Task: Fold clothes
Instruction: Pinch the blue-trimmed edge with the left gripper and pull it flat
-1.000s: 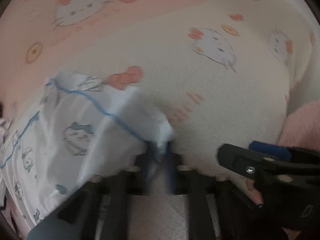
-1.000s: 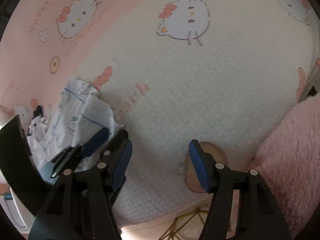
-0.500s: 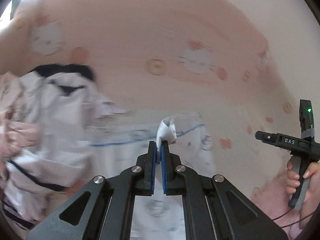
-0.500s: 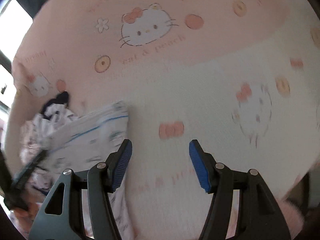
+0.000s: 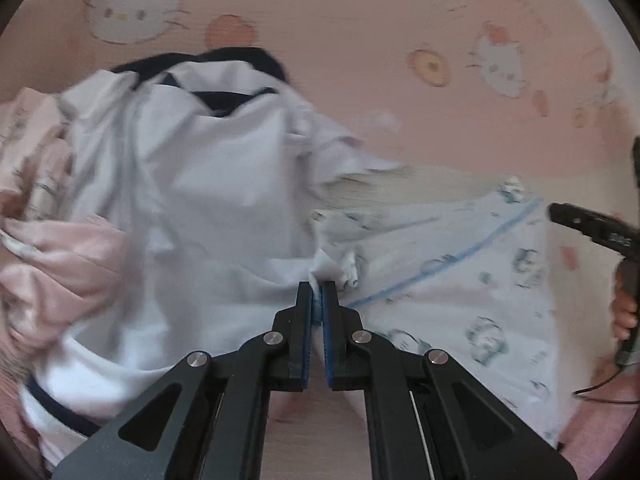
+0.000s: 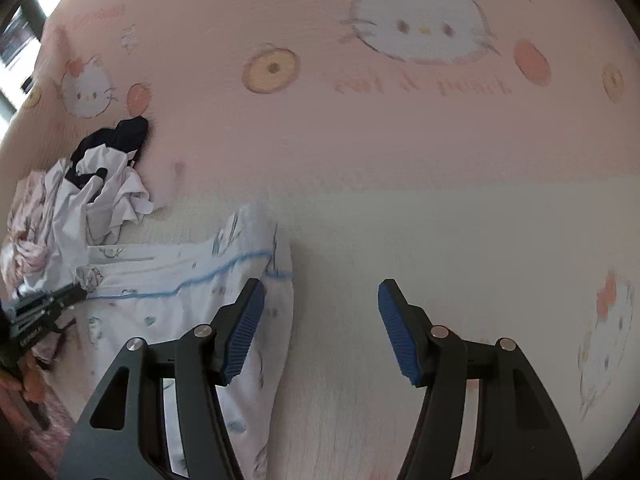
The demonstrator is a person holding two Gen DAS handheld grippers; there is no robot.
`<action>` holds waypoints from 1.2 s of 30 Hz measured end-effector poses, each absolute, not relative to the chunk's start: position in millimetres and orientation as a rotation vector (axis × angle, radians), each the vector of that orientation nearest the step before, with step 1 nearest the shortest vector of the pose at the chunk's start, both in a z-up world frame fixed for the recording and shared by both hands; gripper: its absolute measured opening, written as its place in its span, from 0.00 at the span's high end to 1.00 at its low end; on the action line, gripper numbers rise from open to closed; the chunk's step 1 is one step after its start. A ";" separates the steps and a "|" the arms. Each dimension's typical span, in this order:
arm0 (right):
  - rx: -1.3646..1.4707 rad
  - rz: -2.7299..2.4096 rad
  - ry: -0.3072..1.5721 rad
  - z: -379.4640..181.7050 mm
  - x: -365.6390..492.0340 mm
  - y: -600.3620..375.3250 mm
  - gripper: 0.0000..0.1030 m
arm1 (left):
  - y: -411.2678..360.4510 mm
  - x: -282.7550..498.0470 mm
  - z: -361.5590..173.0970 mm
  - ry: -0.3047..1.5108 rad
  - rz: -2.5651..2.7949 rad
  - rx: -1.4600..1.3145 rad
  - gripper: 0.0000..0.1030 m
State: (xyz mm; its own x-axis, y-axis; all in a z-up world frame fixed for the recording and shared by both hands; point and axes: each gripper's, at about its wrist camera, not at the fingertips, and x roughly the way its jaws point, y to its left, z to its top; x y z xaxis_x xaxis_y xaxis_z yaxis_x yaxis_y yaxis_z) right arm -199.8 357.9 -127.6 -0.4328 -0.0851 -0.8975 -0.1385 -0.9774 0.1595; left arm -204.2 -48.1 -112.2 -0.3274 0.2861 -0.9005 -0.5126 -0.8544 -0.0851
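Left wrist view, left to right: pink cloth (image 5: 60, 248) bunched at the left edge, blurred; white garment with navy trim (image 5: 192, 184) heaped beside it, overlapping it; left gripper (image 5: 317, 292) centre, pads pinched tight on a small white fold of the printed garment (image 5: 460, 280), fold sticking up just past the tips. Printed garment spread flat on the blanket (image 5: 360, 60), running from the pinch out to the right, touching the white heap on its left side; blue stripe slanting up toward the right. At far right, right gripper (image 5: 588, 228) seen side-on with a hand (image 5: 624, 312) on its handle, just past the garment's right edge. Right wrist view, left to right: pink cloth (image 6: 24, 236) and the white-and-navy heap (image 6: 100, 192) at the far left on the blanket (image 6: 360, 140); left gripper (image 6: 60, 300) low at the left edge, at the printed garment's left end; printed garment (image 6: 180, 276) with long axis roughly left to right across the frame, then a section turning down toward the bottom edge under the right gripper's left finger; blue stripe following the long axis. Right gripper (image 6: 320, 304) wide open, nothing between the pads, left pad over the garment's right edge, right pad over bare blanket.
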 end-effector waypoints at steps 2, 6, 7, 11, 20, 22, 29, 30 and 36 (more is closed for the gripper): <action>-1.676 2.607 0.265 -135.0 -207.5 351.5 0.41 | -51.9 -210.4 -109.6 0.325 2.258 -1.415 0.96; -1.661 2.565 0.226 -145.3 -215.3 351.1 0.41 | -56.0 -216.3 -100.1 0.364 2.333 -1.365 0.96; -1.644 2.548 0.236 -146.6 -215.4 353.9 0.41 | -59.1 -218.5 -96.8 0.303 2.318 -1.367 0.96; -1.543 2.613 0.290 -132.0 -213.6 358.2 0.41 | -56.9 -218.7 -95.4 0.136 2.138 -1.406 0.95; -1.794 2.711 0.258 -160.1 -227.6 312.3 0.36 | -59.4 -228.5 -122.8 0.242 2.166 -1.570 0.67; -1.802 2.702 0.247 -162.4 -226.3 310.4 0.48 | -60.0 -230.7 -123.9 0.222 2.162 -1.581 0.66; -1.672 2.708 0.443 -141.9 -224.6 345.8 0.49 | -32.2 -225.3 -111.7 0.355 2.248 -1.432 0.88; -1.645 2.686 0.506 -141.4 -225.2 355.5 0.49 | -28.7 -225.2 -109.3 0.386 2.268 -1.406 0.88; -1.773 2.633 0.423 -153.3 -225.9 360.6 0.48 | -22.1 -218.4 -101.5 0.522 2.285 -1.365 0.88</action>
State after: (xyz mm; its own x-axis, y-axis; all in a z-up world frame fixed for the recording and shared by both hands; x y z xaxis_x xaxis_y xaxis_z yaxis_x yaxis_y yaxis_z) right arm -225.9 360.6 -153.3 -0.3856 -0.1959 -0.9016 -0.0962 -0.9634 0.2504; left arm -218.4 -22.1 -101.5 -0.4255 0.1657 -0.8896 -0.5355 -0.8386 0.0999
